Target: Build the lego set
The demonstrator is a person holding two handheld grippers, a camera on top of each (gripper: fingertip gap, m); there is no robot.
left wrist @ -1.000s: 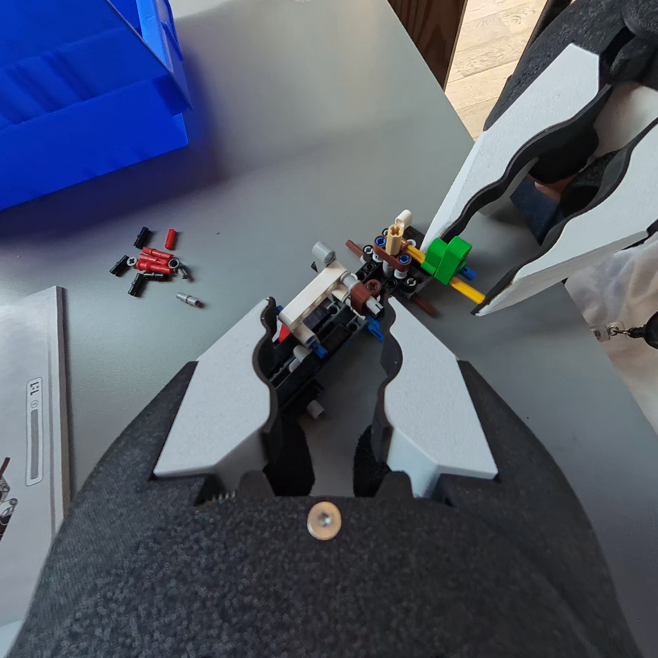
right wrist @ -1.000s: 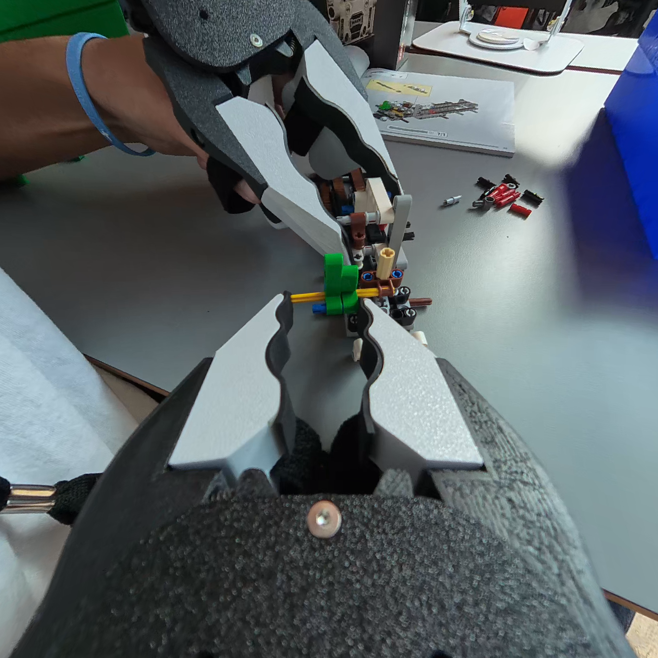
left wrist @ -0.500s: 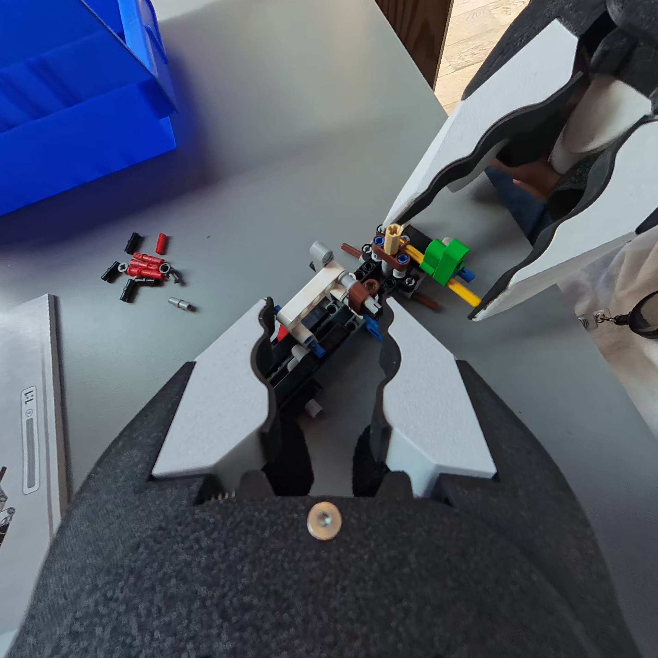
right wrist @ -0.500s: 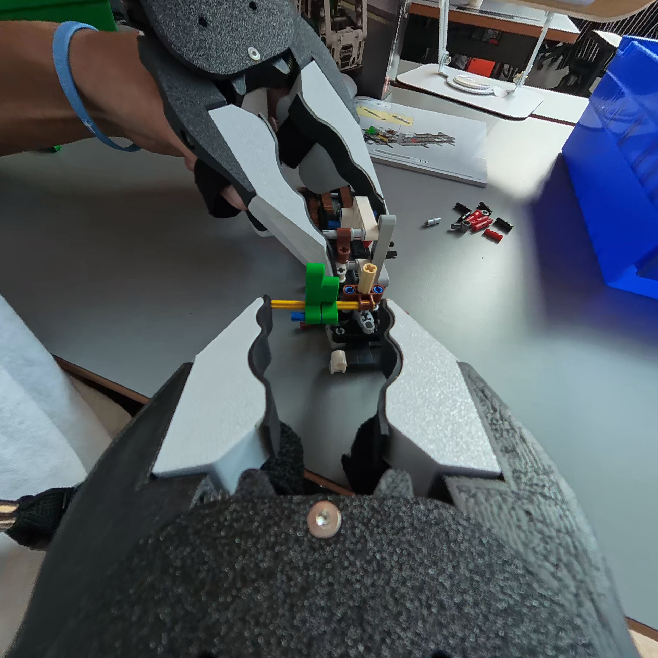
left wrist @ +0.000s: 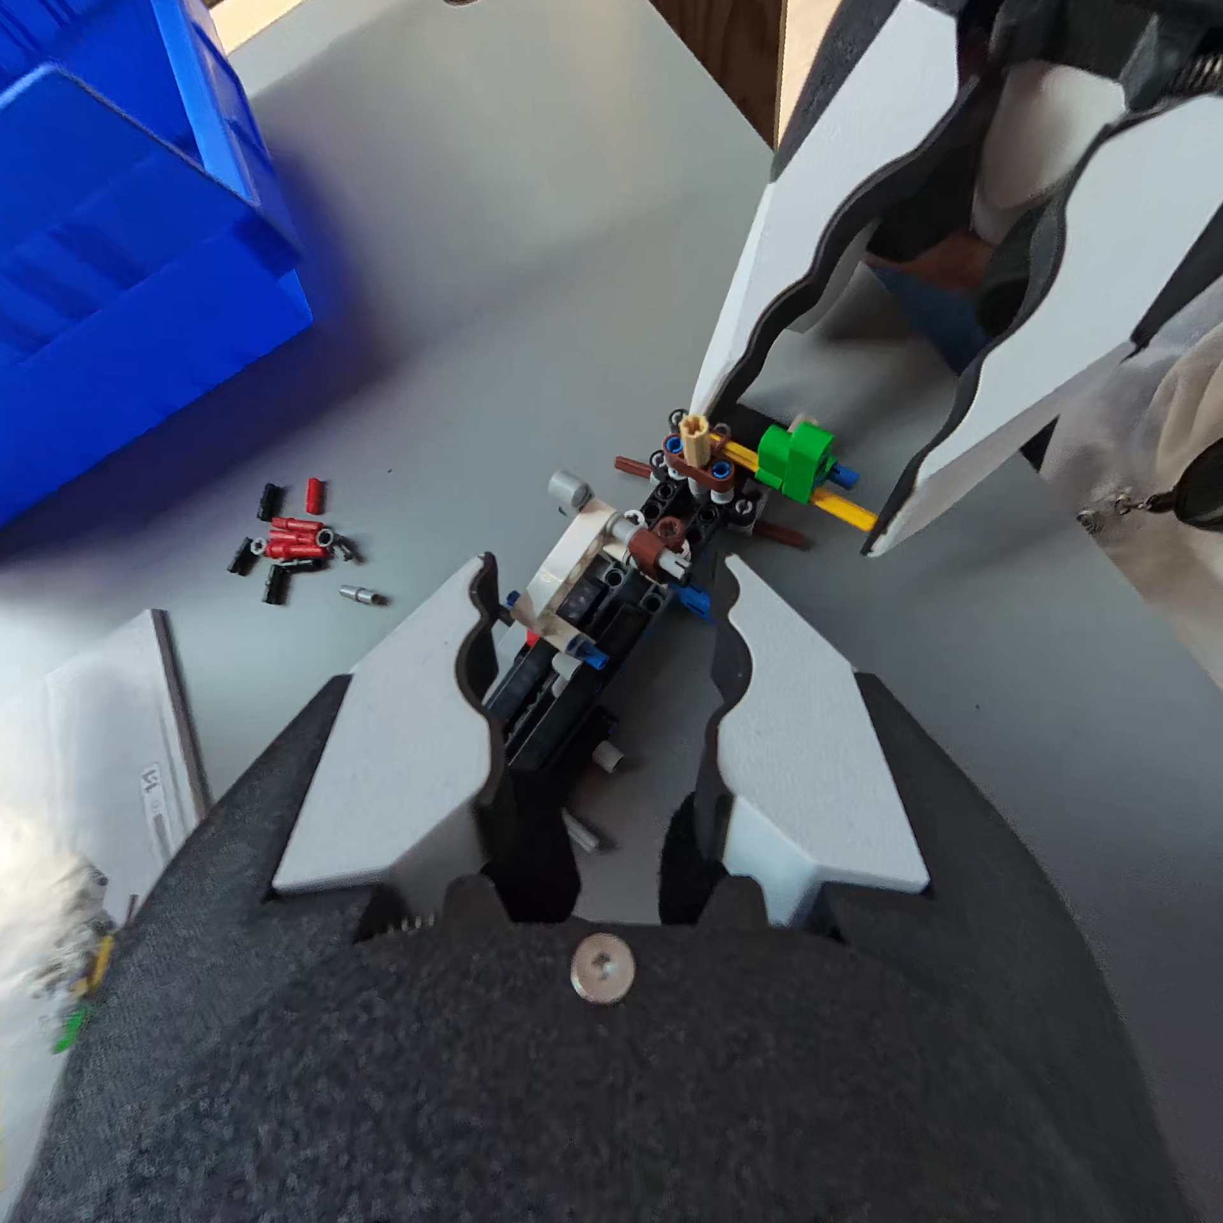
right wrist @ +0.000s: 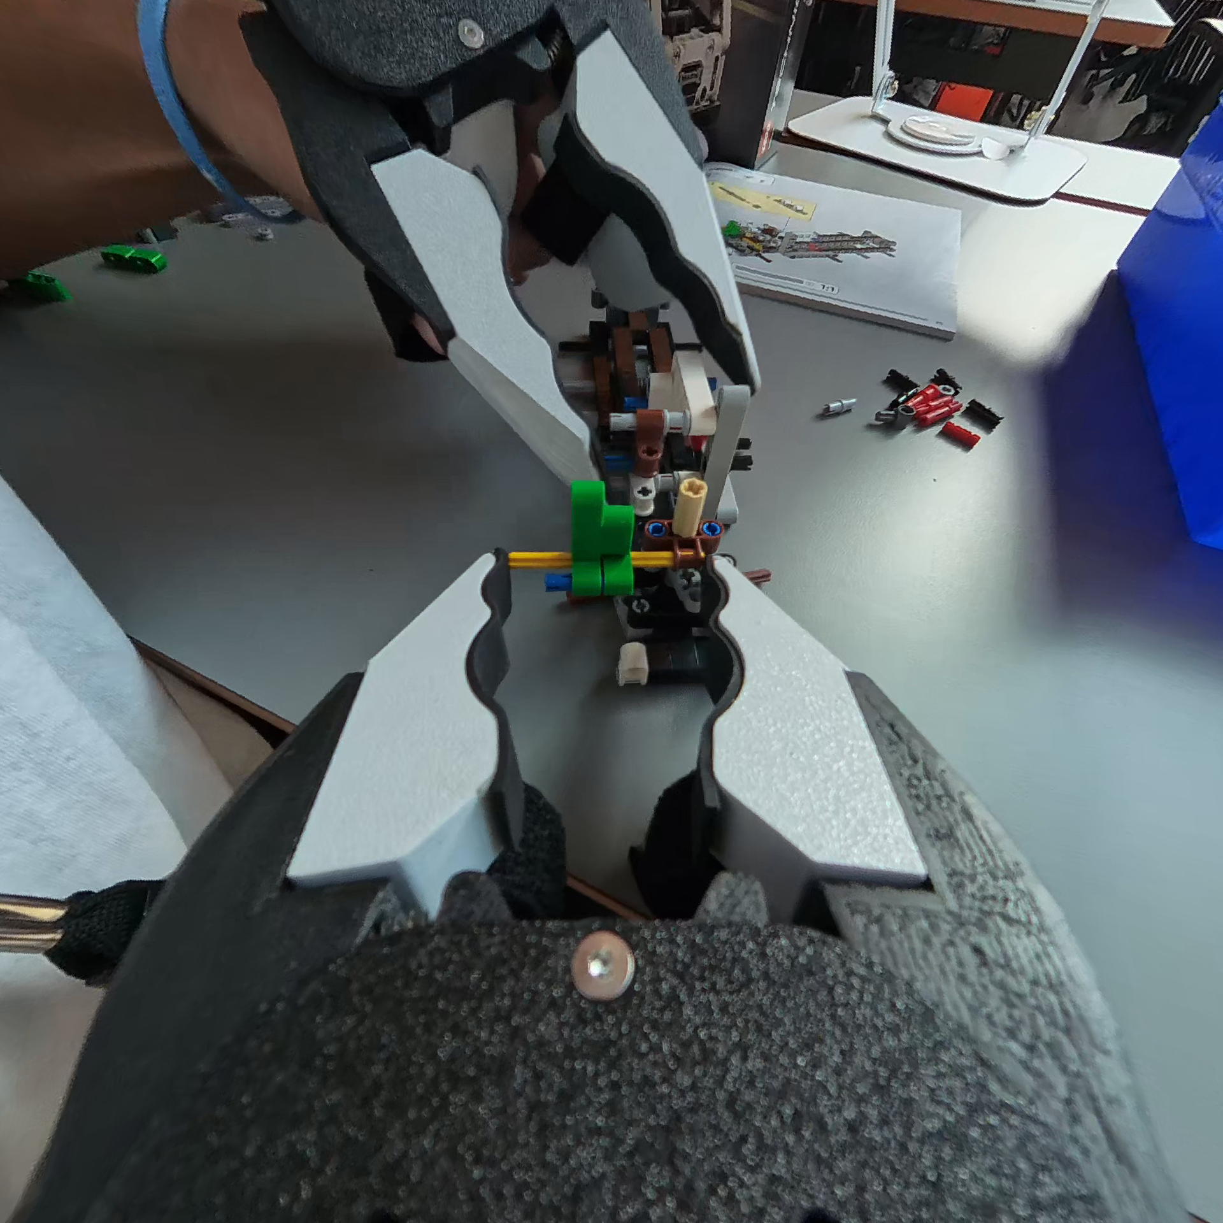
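Observation:
A long black, white and brown lego model lies on the grey table. At its front end are a green piece on a yellow axle and an upright tan pin. My left gripper is open and straddles the model's rear; the model rests against its left finger. My right gripper is open around the front end. Its left fingertip touches the yellow axle beside the green piece. The model runs away under the left gripper.
A blue bin stands at the back left. Several loose red and black pins lie beside the model. An instruction booklet lies behind. Loose green pieces lie far left. The table edge is close under my right gripper.
My right gripper has opened wider and moved in, so its fingers now flank the model's front end. My left gripper has stayed around the model's rear.

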